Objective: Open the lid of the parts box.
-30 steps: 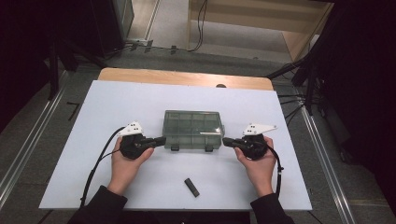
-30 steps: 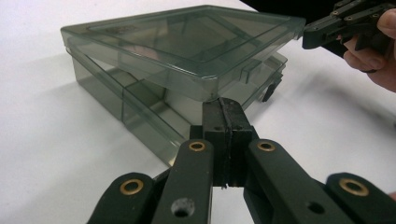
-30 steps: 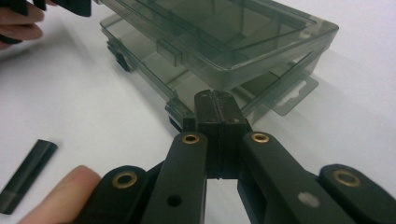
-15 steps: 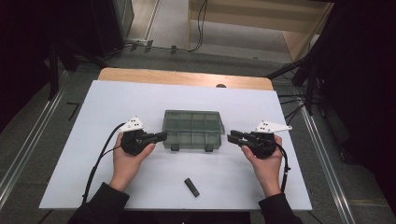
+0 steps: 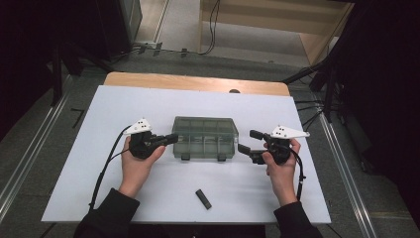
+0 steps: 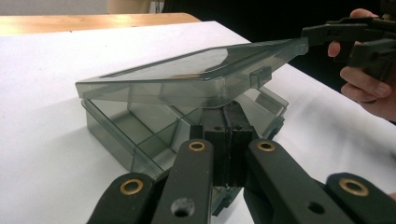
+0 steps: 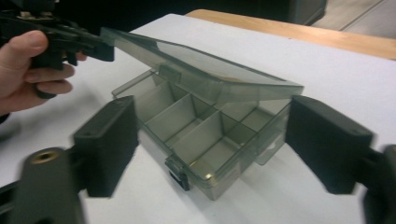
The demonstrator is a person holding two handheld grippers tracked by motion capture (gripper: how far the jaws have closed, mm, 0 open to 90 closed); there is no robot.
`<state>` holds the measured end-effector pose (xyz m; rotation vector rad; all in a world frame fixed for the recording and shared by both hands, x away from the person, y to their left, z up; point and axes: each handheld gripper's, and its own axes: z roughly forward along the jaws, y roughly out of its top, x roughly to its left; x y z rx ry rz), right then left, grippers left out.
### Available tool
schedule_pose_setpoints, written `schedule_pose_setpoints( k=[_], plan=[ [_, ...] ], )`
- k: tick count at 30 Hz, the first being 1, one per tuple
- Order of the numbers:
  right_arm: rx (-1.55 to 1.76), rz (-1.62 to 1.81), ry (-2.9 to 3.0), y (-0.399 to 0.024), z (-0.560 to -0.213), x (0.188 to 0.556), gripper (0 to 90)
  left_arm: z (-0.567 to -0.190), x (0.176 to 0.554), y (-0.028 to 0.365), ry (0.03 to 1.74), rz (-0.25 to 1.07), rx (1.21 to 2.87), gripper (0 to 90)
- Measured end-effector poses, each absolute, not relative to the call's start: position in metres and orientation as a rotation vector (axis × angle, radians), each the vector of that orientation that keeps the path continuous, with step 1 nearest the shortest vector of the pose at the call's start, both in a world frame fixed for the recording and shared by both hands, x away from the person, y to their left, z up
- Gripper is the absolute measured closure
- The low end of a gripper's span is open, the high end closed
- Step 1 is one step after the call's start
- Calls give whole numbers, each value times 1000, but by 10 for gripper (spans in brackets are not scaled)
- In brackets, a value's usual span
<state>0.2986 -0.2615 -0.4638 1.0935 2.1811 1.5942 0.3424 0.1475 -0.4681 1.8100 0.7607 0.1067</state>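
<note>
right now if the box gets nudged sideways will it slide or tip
The compartment box probably slides: it is low and flat on the smooth white table. Its compartments look empty, so likely light. The raised lid may flap on its hinge.

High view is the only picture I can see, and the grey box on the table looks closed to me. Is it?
Observer: No. In the left gripper view the lid stands ajar, tilted up off the box.
Visitor: What holds it up?
Observer: The left tongs are shut on the lid's rim, at the end nearest that hand.
Visitor: Is anything inside?
Observer: The right gripper view looks in under the lid. Dividers split the box into compartments, and the ones I can see look empty.
</note>
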Motion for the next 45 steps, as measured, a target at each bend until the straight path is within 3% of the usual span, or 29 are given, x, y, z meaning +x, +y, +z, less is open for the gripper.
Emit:
schedule_pose_setpoints(
  k=[4,6,27,30,31,32,34,35,41,45],
  plan=[
    [1103,1598,2170,-262,-466,303,82,-467,345,147,756,114,1813,890],
    [1106,1594,2165,-261,-467,305,0,-466,347,147,761,110,1801,890],
    [1099,1540,2106,-244,-464,328,0,-456,370,146,767,130,1740,892],
    [1123,1508,2051,-243,-461,331,85,-454,372,144,768,138,1740,892],
    [1145,1499,2027,-242,-459,334,196,-454,373,144,767,137,1740,892],
    [1145,1499,2027,-242,-459,334,196,-454,374,143,766,138,1739,892],
    [1145,1462,2006,-237,-456,336,316,-454,375,142,765,142,1737,892],
    [1145,1462,2006,-237,-456,336,316,-454,376,141,765,145,1734,892],
    [1114,1418,1969,-232,-457,344,532,-453,378,139,774,181,1737,891],
    [1106,1427,1956,-234,-457,349,604,-452,379,140,783,201,1729,890]
  ],
)
